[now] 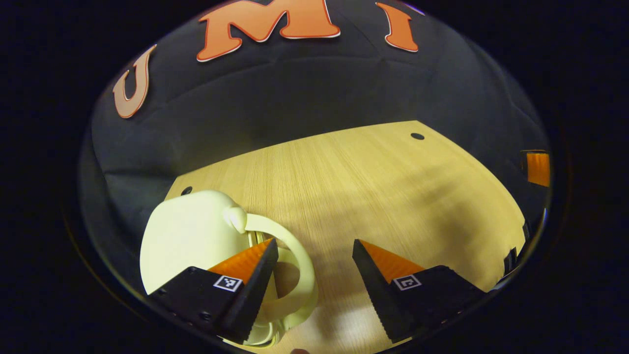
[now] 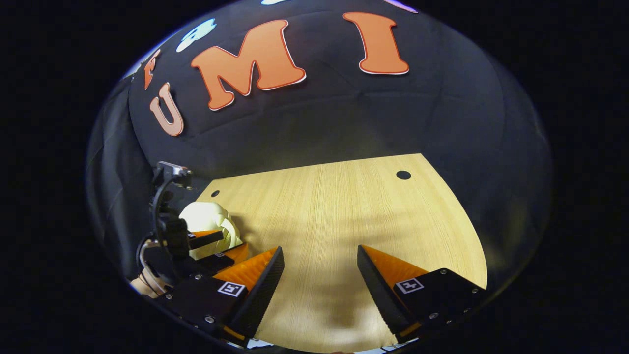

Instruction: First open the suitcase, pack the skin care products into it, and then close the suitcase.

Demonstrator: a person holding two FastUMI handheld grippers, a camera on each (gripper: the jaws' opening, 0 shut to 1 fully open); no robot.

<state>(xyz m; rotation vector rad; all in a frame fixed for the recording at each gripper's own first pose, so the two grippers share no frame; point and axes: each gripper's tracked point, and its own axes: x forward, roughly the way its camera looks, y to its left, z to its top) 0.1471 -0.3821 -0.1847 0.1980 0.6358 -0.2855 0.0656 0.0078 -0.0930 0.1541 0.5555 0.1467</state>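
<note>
The little cream suitcase (image 1: 189, 241) sits closed at the table's far left corner, right by the small dark hole (image 1: 186, 190) there, its rounded shell facing up and its looped handle (image 1: 295, 255) arching out toward the middle of the table (image 1: 373, 187). In the left gripper view the left gripper (image 1: 314, 255) is right at it, jaws spread wide; one finger (image 1: 255, 275) lies in front of the handle loop, the other hangs over bare wood, well apart. Nothing is pinched between them, and whether that near finger actually touches the handle I cannot tell.

Over to the right gripper view: the suitcase (image 2: 209, 221) shows small at the left edge of the table (image 2: 344, 211), with the left gripper (image 2: 206, 243) and the hand (image 2: 145, 282) holding it just beside it. The right gripper (image 2: 319, 265) hovers over the open middle of the table, well apart from the case, fingers wide open and holding nothing.

A second dark hole (image 2: 403, 174) marks the far right corner of the table. Shadows stripe the wood across the middle.
</note>
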